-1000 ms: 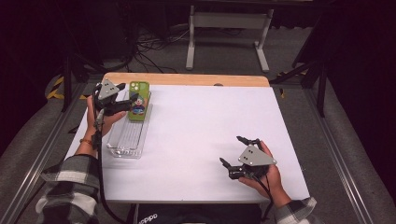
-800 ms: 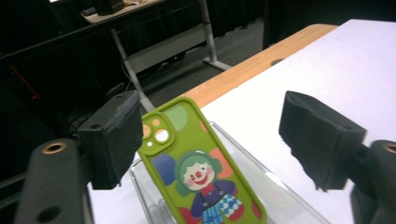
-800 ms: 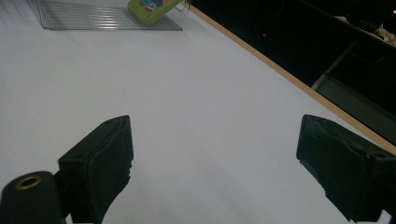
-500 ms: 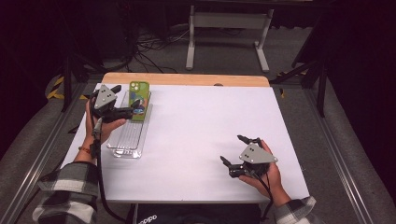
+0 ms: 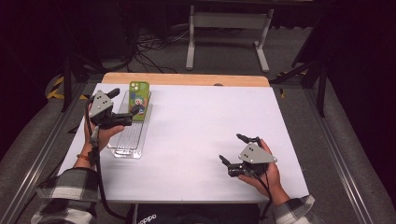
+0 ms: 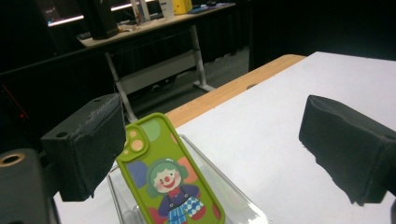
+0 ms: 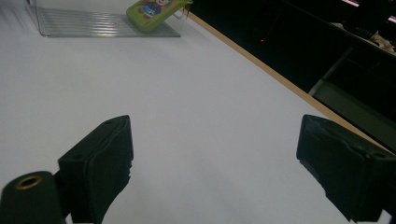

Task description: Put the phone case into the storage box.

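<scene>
- Phone (image 5: 139, 100) in its green clown case sits tilted in the far end of the clear tray (image 5: 125, 150), its top edge leaning on the tray's far wall and its lower end down on the ribbed floor.
- Your left gripper (image 5: 125, 106) is beside the phone over the tray; its jaws have just been opening, and in the left gripper view they stand wide apart with nothing pressed between them, the phone (image 6: 170, 178) lying below and free of both pads (image 6: 86, 144).
- This looks like the release after setting the phone down, so draw your left hand straight back and up, keeping the near pad off the phone's camera corner, which sits just beside it.
- Go slowly: the phone rests on a slant, and a brush from a pad could slide it flat or tip it over the tray wall.
- Tray contents: the phone alone; the rest of the ribbed floor is bare, as the right gripper view shows across the table (image 7: 154, 93).
- Your right gripper (image 5: 237, 151) rests well apart on the white table (image 5: 201, 121), jaws spread and holding nothing; leave it parked there unless the tray needs steadying.
</scene>
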A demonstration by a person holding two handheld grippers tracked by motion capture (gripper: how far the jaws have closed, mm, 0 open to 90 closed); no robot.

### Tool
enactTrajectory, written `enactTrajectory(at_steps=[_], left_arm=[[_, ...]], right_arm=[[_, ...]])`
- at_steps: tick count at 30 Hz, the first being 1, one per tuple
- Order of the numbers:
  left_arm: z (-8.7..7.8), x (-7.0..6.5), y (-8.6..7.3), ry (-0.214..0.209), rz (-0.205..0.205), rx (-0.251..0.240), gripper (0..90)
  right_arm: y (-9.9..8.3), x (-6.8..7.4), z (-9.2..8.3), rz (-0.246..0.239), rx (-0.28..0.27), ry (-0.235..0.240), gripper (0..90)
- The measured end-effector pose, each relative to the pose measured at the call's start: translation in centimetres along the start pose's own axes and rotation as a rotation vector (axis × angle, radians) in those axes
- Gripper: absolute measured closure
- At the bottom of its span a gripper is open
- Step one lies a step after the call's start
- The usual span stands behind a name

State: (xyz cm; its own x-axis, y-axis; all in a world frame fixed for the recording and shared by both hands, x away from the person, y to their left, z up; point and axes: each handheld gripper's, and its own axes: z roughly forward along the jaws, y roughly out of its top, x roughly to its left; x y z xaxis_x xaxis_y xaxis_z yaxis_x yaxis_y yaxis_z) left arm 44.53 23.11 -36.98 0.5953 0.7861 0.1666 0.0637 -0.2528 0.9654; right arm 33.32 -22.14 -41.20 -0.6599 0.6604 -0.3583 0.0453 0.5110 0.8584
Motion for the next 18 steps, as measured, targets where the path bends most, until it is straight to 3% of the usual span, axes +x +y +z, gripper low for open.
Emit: enactTrajectory(at_steps=[9,18], left_arm=[[-0.7,-1.1,0.3,-0.018,0.024,-0.016,6.1],[-1.4,-1.5,0.4,-0.038,0.016,-0.038,5.5]], right_arm=[[0.0,0.0,-0.1,-0.002,-0.003,-0.002,11.6],[0.1,0.1,-0.1,-0.004,-0.002,-0.004,11.6]])
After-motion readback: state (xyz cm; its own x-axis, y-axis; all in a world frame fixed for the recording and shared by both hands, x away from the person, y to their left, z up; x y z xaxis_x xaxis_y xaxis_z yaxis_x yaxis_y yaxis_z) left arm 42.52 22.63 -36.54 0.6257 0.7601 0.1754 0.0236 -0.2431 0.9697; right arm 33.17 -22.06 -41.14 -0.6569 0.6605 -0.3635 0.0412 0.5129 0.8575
